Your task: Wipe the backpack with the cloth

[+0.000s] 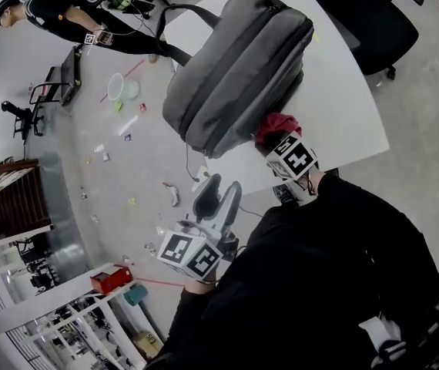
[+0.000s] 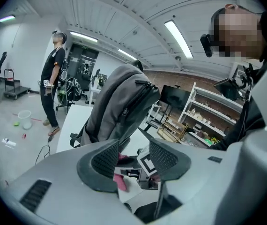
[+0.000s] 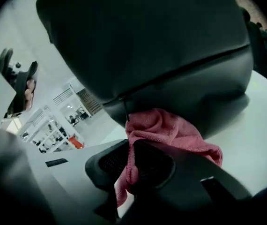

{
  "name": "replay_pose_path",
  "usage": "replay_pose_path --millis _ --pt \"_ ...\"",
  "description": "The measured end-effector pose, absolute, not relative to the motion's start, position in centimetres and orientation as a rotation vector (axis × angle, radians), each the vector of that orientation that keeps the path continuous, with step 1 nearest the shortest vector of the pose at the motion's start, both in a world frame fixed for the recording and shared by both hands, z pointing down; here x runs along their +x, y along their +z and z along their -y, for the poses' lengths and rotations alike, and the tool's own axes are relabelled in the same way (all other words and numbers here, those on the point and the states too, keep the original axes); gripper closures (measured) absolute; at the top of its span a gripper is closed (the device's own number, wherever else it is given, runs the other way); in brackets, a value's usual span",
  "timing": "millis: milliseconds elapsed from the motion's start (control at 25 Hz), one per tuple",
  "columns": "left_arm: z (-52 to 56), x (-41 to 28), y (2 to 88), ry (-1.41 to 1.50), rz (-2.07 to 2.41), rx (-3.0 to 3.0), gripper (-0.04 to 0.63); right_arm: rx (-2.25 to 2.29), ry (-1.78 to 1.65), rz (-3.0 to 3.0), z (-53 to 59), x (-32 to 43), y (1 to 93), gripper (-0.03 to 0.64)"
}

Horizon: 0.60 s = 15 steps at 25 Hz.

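Note:
A grey backpack [image 1: 239,72] lies on the white table [image 1: 343,106]. A red cloth [image 1: 276,127] is bunched against its near end. My right gripper [image 1: 272,141] is shut on that cloth, the marker cube just behind. In the right gripper view the pink cloth [image 3: 171,132] is pinched between the jaws of the right gripper [image 3: 129,161] and pressed under the dark backpack [image 3: 147,46] by a zip pull. My left gripper [image 1: 216,199] stands open and empty off the table's near-left edge. In the left gripper view the left gripper [image 2: 133,156] points at the backpack [image 2: 119,104].
A black office chair [image 1: 366,14] stands beyond the table at top right. A person [image 1: 65,14] in black stands at the far left, with a bowl [image 1: 115,85] and small litter on the floor. Shelving [image 1: 112,314] with a red box [image 1: 112,280] is at lower left.

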<state>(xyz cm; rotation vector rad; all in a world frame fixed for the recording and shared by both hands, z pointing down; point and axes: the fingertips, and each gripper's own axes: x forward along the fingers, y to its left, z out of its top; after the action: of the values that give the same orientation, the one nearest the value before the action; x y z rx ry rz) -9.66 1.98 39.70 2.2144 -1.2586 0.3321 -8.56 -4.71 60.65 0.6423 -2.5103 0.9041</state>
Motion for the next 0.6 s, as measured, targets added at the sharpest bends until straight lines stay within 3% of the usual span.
replay_pose_path --millis 160,400,600 --pt "-4.7 -10.0 40.8 0.340 1.288 2.187 0.376 0.451 0.875 2.531 -1.3 -10.7 60.0 0.574" --pt "-8.5 -16.9 45.9 0.617 1.449 2.151 0.374 0.284 0.901 2.659 -4.0 -13.2 53.2 0.574" --pt "-8.7 -17.5 46.2 0.587 1.429 2.338 0.289 0.128 0.815 2.822 -6.1 -13.8 44.1 0.574"
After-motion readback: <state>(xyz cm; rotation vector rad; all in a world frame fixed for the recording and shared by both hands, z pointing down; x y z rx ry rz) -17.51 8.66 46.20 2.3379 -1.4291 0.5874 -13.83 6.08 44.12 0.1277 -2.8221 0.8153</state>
